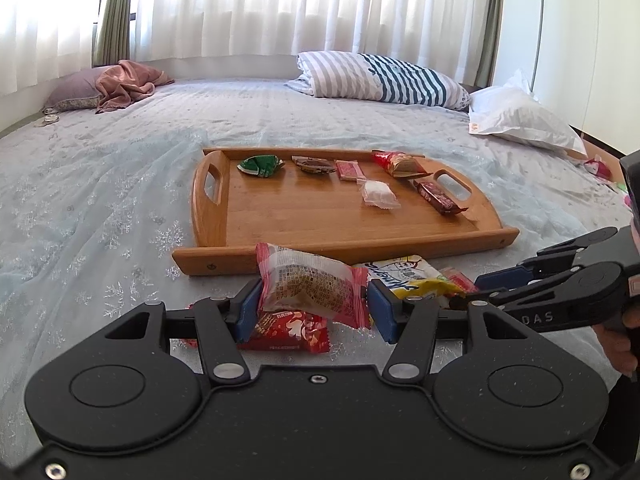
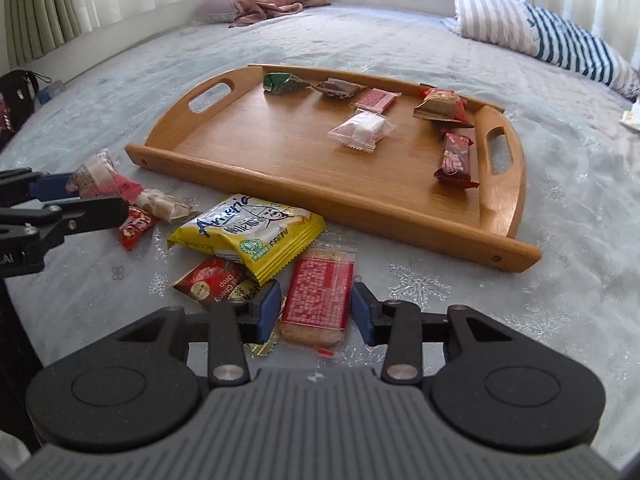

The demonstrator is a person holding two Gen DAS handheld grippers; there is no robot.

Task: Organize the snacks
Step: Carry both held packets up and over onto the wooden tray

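A wooden tray (image 1: 340, 246) (image 2: 332, 204) lies on the bed and holds several wrapped snacks. My left gripper (image 1: 314, 306) is shut on a pink-edged clear snack packet (image 1: 312, 284), held just above a red packet (image 1: 284, 334) in front of the tray. My right gripper (image 2: 316, 312) is open around a red biscuit packet (image 2: 318, 296) that lies flat on the bed, pads close on both sides. A yellow packet (image 2: 248, 232) (image 1: 412, 278) and a red cherry-drop packet (image 2: 212, 282) lie beside it. The right gripper also shows in the left wrist view (image 1: 500, 286).
The bed has a pale blue snowflake cover (image 1: 120, 200). A striped pillow (image 1: 380, 76), a white pillow (image 1: 520, 120) and a pink cloth (image 1: 128, 82) lie at the far side. A dark bag (image 2: 16, 100) sits at the left edge.
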